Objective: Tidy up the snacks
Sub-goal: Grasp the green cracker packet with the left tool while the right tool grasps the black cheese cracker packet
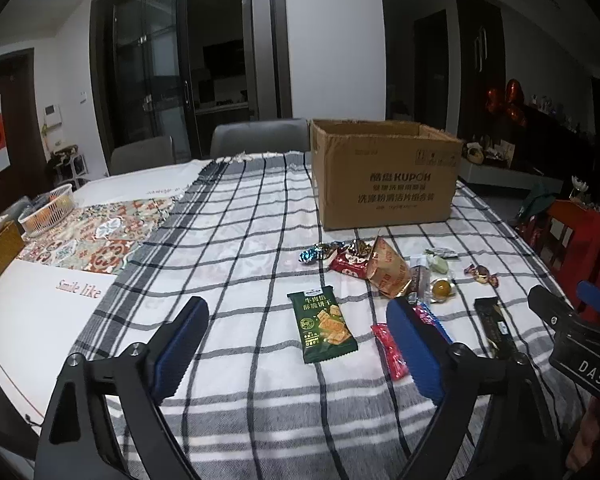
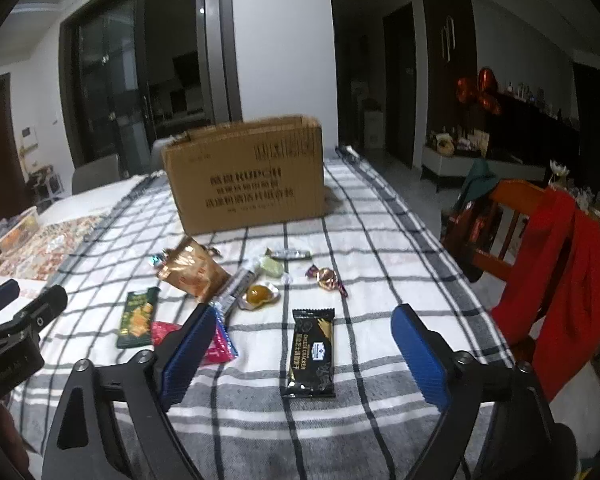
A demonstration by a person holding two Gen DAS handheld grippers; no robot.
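Jaws gape empty on both grippers; glossy flat cracker packets (image 1: pixel 327 325) (image 2: pixel 314 352) lie on checked woven cloth (image 1: pixel 240 240).

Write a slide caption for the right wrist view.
Open right tongs framing a black cracker packet on the checked tablecloth, cardboard box behind.

A brown cardboard box (image 1: pixel 384 176) stands open-topped at the far side of the surface. Before it lies a loose heap: foil candies (image 1: pixel 320 250), a tilted gold pouch (image 1: pixel 388 268), an orange jelly cup (image 1: pixel 440 290). Nearer lie a green cracker pack (image 1: pixel 326 326) flat, red wrappers (image 1: pixel 392 350), and a black cheese cracker pack (image 2: pixel 310 352) lengthwise.
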